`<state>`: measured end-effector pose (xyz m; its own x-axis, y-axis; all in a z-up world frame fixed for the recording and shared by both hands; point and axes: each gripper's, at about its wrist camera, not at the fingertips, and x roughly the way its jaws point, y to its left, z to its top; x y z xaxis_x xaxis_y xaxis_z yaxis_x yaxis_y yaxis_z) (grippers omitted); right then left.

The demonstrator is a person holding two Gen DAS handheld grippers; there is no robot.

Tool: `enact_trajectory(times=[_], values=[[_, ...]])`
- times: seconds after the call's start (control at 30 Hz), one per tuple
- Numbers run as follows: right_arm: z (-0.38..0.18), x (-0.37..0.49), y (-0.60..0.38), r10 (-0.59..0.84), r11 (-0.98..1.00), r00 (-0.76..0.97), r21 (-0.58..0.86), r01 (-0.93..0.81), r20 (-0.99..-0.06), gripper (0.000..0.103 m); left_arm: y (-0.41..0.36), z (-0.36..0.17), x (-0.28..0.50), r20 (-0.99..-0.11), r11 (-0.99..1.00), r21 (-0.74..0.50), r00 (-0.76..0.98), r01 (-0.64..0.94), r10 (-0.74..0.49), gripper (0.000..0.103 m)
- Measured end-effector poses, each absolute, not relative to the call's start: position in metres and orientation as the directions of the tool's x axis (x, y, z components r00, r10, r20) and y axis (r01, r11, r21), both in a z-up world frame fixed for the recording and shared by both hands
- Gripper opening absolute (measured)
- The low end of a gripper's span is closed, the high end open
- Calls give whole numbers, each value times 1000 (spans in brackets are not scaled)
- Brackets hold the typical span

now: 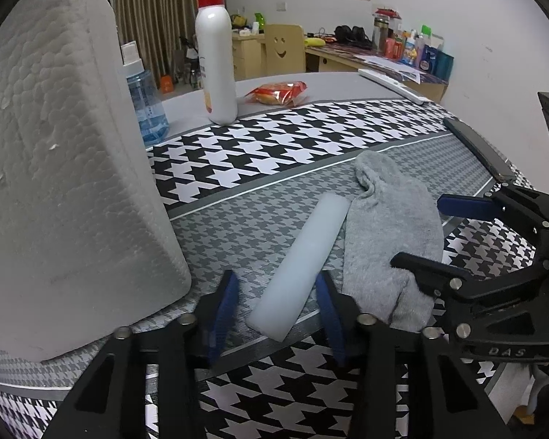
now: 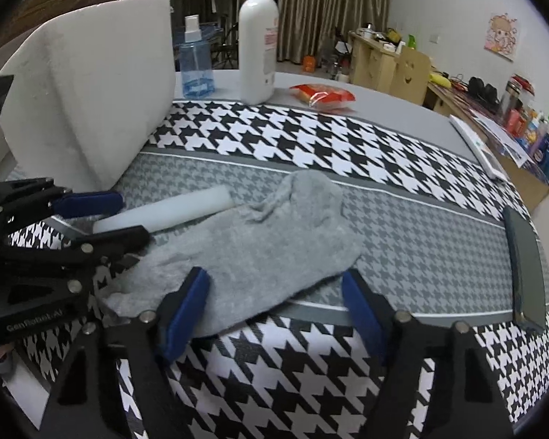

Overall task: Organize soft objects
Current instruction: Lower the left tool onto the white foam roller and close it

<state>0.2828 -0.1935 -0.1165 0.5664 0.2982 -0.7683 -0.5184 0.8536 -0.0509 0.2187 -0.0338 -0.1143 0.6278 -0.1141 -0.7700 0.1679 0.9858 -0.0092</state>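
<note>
Grey knit and pale foam fill my left wrist view. My left gripper [image 1: 276,307] straddles the near end of the white foam bar [image 1: 300,263], a blue pad on either side of it; small gaps show between pads and foam, so the jaws stand parted around it, not pinching. The bar lies flat on the houndstooth cloth [image 1: 274,146], its long axis running from my fingers away and slightly to the right. Just beside it on the right lies the grey sock [image 1: 388,234], roughly parallel, its bunched opening at the far end. My right gripper [image 1: 417,234] reaches in from the right edge, one finger on each side of the sock. A big foam block [image 1: 66,168] stands to the left.

From the right wrist view, my right gripper [image 2: 274,307] is spread wide, its blue pads either side of the sock's [image 2: 260,241] near edge, and I see no pinch on the fabric. The sock stretches from lower left to upper right. Behind it the foam bar [image 2: 164,212] points from the left gripper [image 2: 109,216] toward the right, its near end between those jaws. A dark phone [image 2: 527,270] lies well apart at the right.
</note>
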Motion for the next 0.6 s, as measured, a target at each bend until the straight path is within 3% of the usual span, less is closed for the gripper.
enact_trajectory(times=[0.13, 0.37, 0.6], values=[[-116, 278, -188, 295, 840, 577, -81, -536, -761, 69, -39, -114, 218, -769, 981, 4, 628, 192, -120, 30], [-115, 273, -183, 273, 831, 602, -132, -541, -751, 68, -40, -114, 218, -768, 981, 5, 628, 194, -121, 28], [-109, 266, -190, 266, 832, 634, -159, -531, -726, 68, -42, -113, 213, -764, 981, 26, 637, 193, -105, 20]])
